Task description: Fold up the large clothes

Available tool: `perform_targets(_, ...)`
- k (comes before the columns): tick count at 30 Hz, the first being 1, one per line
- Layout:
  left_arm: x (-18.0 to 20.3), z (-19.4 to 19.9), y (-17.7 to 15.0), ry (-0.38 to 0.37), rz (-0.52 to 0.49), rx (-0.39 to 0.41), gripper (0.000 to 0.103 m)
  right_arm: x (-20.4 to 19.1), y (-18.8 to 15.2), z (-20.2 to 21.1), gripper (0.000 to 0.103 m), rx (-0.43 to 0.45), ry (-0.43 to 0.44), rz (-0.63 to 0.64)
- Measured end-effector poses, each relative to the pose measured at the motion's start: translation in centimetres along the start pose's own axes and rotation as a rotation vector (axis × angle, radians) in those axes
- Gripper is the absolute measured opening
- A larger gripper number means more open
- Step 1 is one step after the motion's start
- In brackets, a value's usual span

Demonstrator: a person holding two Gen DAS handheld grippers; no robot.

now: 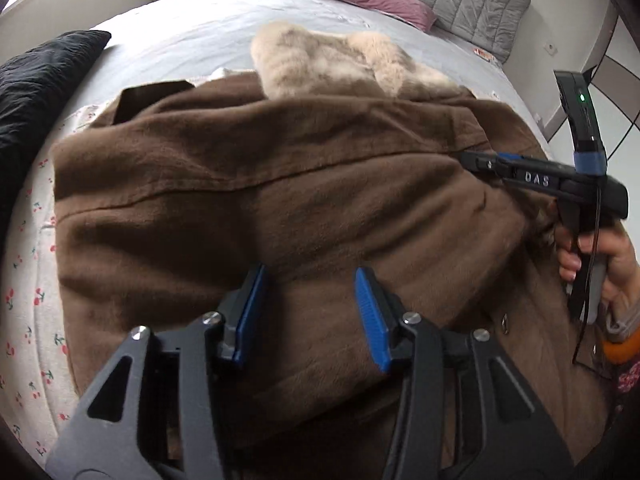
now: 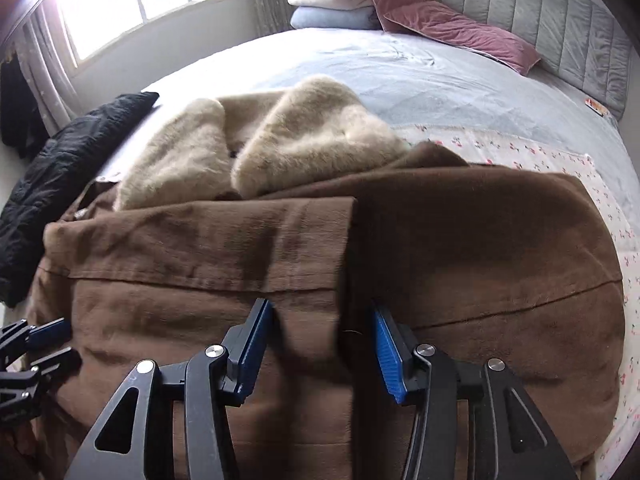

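Brown coat (image 1: 280, 208) lies on the bed (image 1: 192, 36), folded, long axis crosswise under both my grippers. Left gripper (image 1: 310, 316) and right gripper (image 2: 322, 344) half open, gripping nothing, equally near.

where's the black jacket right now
The black jacket lies at the bed's left edge in both wrist views, below the window, just left of the brown coat and its beige fur collar.

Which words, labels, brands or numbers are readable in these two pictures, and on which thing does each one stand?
"DAS": white letters on the black body of the right gripper, seen in the left wrist view.
Small printed item by the grey padded headboard: too small to read.
No other text shows.
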State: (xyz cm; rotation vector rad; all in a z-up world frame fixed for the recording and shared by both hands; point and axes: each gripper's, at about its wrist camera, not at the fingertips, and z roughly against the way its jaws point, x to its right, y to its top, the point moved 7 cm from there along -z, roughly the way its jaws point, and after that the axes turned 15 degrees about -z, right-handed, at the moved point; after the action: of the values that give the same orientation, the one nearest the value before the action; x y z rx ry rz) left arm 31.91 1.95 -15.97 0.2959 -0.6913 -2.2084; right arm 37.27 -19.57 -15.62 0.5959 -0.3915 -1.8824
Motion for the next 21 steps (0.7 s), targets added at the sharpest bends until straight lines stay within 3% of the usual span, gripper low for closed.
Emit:
perform_targets(2,0.8,0.9,-0.6,0.021,-0.041,0.028,0.048,1.0,-0.5,1.0,0.055,0.017,0.037,-0.012)
perform_targets(5,1.0,2.8,-0.2,0.026,-0.004,0.049,0.048,1.1,-1.4,3.6,0.056,0.008,0.084,-0.003)
perform_targets(8,1.1,3.4,-0.3,0.024,0.025,0.093,0.067,0.3,-2.5,5.7,0.064,0.019,0.164,0.013)
perform_targets(10,1.3,1.7,-1.4,0.021,0.027,0.025,0.068,0.6,-3.7,5.4,0.068,0.001,0.146,0.025)
perform_targets(12,1.9,1.6,-1.7,0.068,-0.016,0.031,0.068,1.4,-5.0,3.6,0.068,-0.057,0.089,0.029)
perform_targets(13,2.3,1.9,-1.7,0.078,-0.017,0.013,0.068,1.7,-5.3,3.6,0.068,-0.044,0.105,0.029)
perform_targets(17,3.8,5.4,-1.7,0.046,0.015,0.014,0.07,2.3,-5.9,6.8,0.069,-0.07,0.12,0.007)
perform_targets(21,4.7,10.2,-2.6,0.067,0.067,0.026,0.082,3.6,-6.6,12.1,0.07,-0.058,0.13,0.038)
